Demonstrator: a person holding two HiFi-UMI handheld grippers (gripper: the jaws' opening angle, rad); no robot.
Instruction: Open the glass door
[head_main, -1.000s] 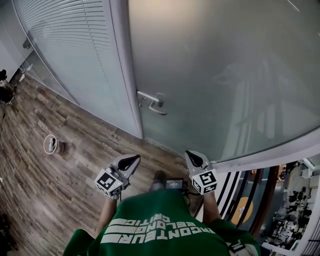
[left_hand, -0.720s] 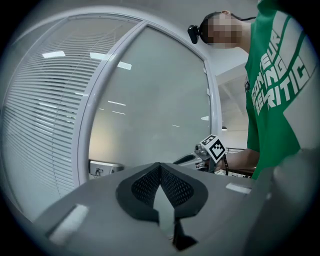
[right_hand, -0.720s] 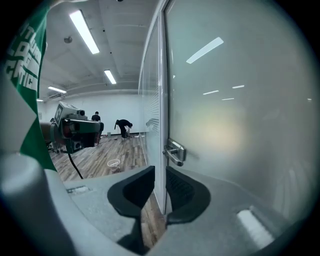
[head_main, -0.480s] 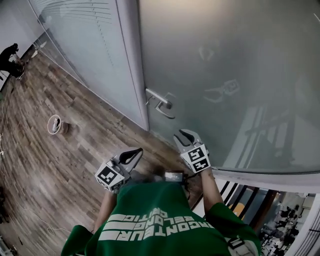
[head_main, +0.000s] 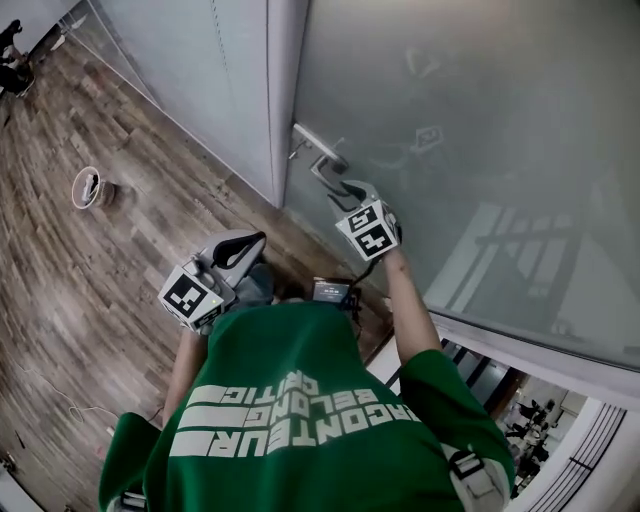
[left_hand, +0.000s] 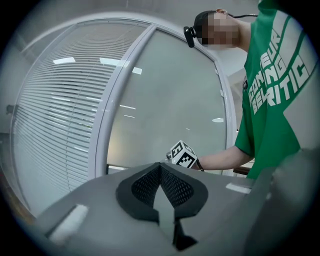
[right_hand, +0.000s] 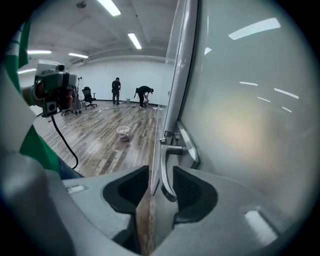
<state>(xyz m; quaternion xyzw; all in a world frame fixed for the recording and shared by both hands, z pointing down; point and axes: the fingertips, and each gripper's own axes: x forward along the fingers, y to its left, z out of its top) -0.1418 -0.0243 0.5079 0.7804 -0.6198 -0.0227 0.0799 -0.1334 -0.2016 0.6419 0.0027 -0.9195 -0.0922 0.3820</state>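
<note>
in the head view, the right gripper (head_main: 347, 190) is seen brought up against the curved silver metal lever handle (head_main: 318, 160) of the frosted glass door (head_main: 470, 120); a second ago it was held low, well apart from the handle. the left gripper (head_main: 238, 247) is held back beside the green shirt (head_main: 290, 400).

in the left gripper view, the left gripper (left_hand: 160, 182) is shown with its jaws pressed together and nothing between them.

in the right gripper view, the jaws of the right gripper (right_hand: 161, 187) have just been opening and are shown spread wide. the free end of the lever handle (right_hand: 167, 167) is taken in between them but not yet pinched. the door (right_hand: 240, 115) is judged to be closed against its white frame post (right_hand: 182, 75). the reach is judged done, with clamping and pressing the lever down still to come.
</note>
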